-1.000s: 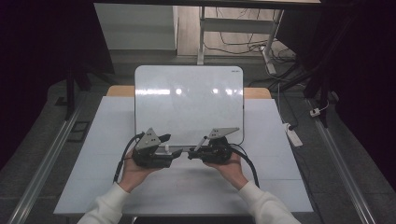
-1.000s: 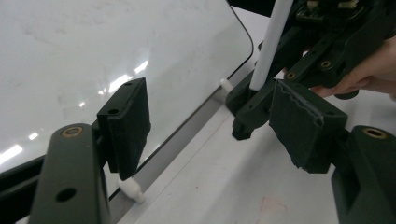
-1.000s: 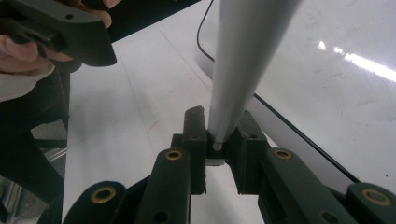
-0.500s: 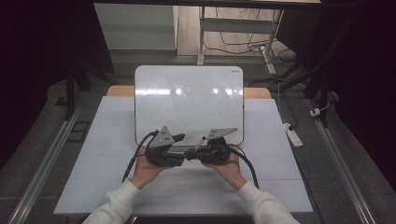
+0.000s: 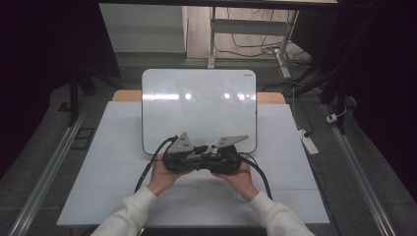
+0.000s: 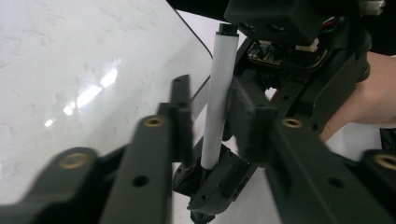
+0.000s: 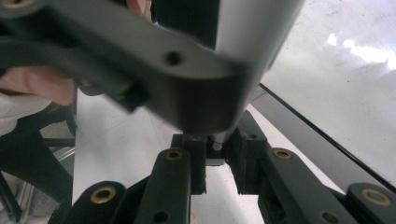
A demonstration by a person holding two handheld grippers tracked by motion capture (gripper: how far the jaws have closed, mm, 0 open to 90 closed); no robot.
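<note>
Both grippers meet nose to nose at the near edge of the whiteboard, over the table. Between them is a white marker. The right gripper is clamped shut on one end of it. The left gripper has just been closing around the barrel — one pad looks to be on it, the other a hair off, so not yet a firm hold. I'd guess uncapping is under way — no pull yet, and the board has no writing on it.
</note>
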